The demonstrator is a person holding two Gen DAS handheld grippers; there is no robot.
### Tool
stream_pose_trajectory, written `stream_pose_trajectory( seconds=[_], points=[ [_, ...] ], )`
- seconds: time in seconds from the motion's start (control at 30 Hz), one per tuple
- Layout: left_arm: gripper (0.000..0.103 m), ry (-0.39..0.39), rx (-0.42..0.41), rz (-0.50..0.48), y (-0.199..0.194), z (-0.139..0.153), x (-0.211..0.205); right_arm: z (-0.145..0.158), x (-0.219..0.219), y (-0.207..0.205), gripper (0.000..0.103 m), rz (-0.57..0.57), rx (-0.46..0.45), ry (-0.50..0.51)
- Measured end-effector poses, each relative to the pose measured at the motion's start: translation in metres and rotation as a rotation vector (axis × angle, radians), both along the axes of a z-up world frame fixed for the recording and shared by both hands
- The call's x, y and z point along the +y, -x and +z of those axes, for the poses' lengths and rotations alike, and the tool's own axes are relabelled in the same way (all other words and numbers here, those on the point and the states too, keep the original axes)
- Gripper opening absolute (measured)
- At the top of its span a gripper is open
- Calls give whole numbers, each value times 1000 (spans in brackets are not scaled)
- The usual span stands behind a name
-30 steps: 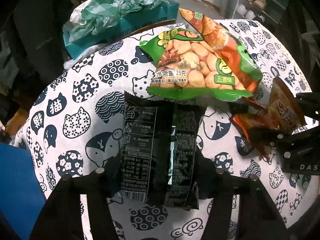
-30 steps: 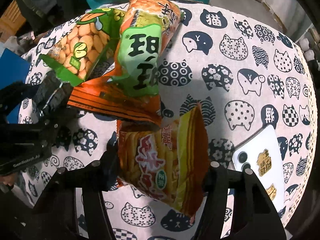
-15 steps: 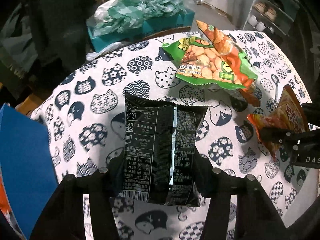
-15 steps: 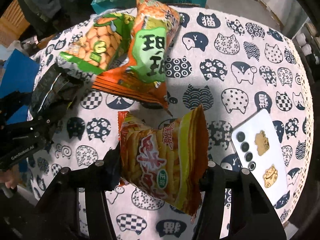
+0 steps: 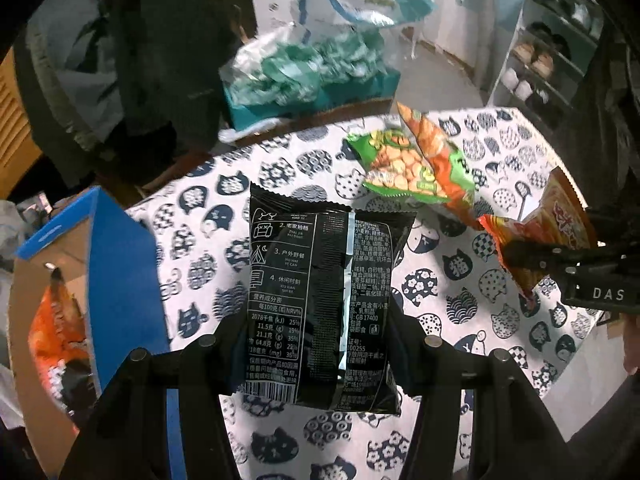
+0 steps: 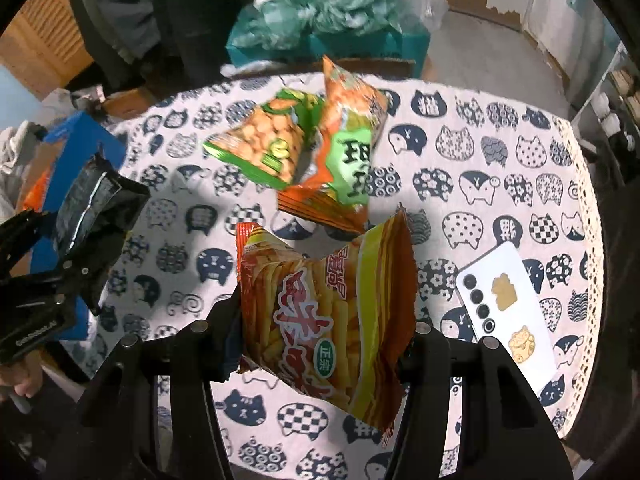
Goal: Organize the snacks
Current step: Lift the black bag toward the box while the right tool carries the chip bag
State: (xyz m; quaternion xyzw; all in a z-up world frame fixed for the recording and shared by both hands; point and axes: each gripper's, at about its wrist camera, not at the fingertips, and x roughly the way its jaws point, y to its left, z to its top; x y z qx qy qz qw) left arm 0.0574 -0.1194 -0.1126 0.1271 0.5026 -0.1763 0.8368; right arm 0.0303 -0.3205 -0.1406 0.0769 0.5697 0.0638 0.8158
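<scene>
My left gripper (image 5: 316,344) is shut on a black snack packet (image 5: 320,296) and holds it above the cat-print tablecloth (image 5: 208,216). My right gripper (image 6: 320,332) is shut on an orange-yellow fries packet (image 6: 332,312), also lifted; it shows at the right of the left wrist view (image 5: 540,240). A green peanut packet (image 6: 264,144) and an orange-green packet (image 6: 344,164) lie together at the table's far side. A blue cardboard box (image 5: 96,264) stands at the table's left edge with an orange packet (image 5: 56,332) inside.
A white phone (image 6: 508,312) lies on the table at the right. A teal box with crumpled green plastic (image 6: 320,24) stands behind the table. A shelf rack (image 5: 548,56) is at the back right.
Both grippers have risen and drawn back with their packets. The left gripper has moved left, bringing the blue box and its inside into view.
</scene>
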Motion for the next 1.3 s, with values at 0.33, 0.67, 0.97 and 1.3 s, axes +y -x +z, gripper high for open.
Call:
stream_pose_trajectory(
  seconds=[0.33,0.67,0.97,1.3],
  points=[
    [57,21,-68,59,18,36,34,35,25,1,55,53,-57,-17],
    [57,44,-116,87,29,56,61,50,55,1,55,100,-90,-11],
    [57,73,-145,129,31,73,87,56,75,-9,55,117,-96,-27],
    [57,83,-152,274,22,77,155,70,125,-26,55,199,-119,-44]
  ],
)
